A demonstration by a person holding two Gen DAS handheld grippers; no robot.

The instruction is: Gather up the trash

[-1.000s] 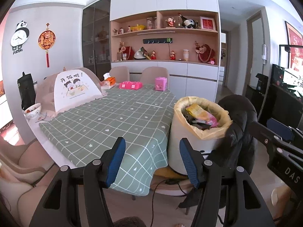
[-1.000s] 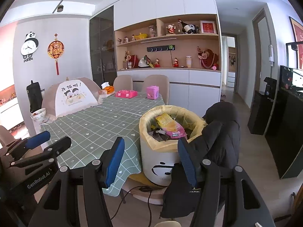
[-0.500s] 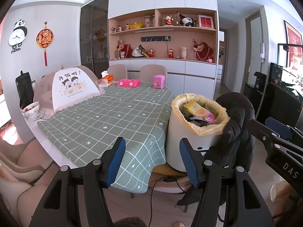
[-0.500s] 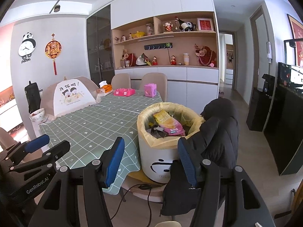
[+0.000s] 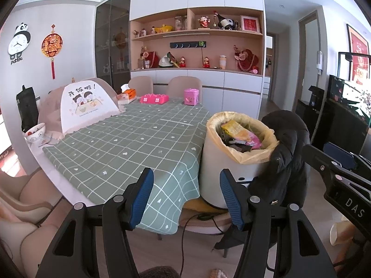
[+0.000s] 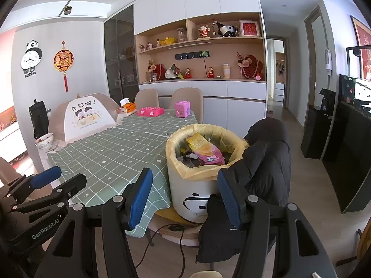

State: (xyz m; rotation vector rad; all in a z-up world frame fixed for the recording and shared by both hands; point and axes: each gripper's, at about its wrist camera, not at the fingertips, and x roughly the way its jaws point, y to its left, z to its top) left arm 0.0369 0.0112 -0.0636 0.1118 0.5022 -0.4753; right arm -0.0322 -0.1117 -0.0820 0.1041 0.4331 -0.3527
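The panda-shaped wall clock (image 5: 19, 41) carries the word "panda" in black letters beneath its dial. Chinese characters reading "开饭啦!" run across the white front panel of the mesh food cover (image 5: 85, 106) on the dining table, above a cartoon of two children; a line of smaller print under the cartoon is too fine to read. In the right wrist view, the left gripper (image 6: 59, 180) bears "GenRobot.AI" in pale lettering on its black body. In the left wrist view, the right gripper (image 5: 336, 169) shows the letters "DAS", cut off at the frame edge.
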